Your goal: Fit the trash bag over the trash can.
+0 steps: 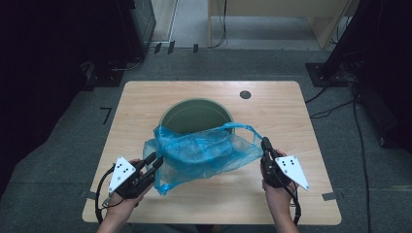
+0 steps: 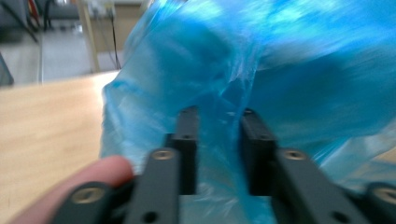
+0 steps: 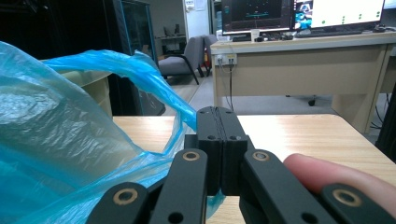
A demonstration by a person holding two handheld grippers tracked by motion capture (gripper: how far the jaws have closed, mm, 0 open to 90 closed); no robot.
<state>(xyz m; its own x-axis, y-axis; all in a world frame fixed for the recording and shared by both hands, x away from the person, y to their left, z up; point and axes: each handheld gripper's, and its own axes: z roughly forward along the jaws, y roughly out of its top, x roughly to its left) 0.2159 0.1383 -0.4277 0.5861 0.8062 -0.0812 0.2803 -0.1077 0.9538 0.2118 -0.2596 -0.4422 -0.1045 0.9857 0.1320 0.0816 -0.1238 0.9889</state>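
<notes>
A thin blue plastic bag (image 1: 199,153) lies crumpled over the near rim of a round green bin (image 1: 197,101) standing at the middle of the table. My left gripper (image 1: 151,163) is at the bag's lower left corner. In the left gripper view its jaws (image 2: 219,113) stand apart, with bag film (image 2: 280,70) lying between them. My right gripper (image 1: 266,144) is at the bag's right edge, by a stretched handle loop. In the right gripper view it (image 3: 217,111) is pressed shut, and the bag (image 3: 56,140) runs in under the jaws.
The wooden table (image 1: 145,107) has a small black round grommet (image 1: 245,94) at the back right. Bare tabletop lies left, right and in front of the bin. A desk with monitors (image 3: 299,51) and a grey chair (image 3: 187,56) stand farther off.
</notes>
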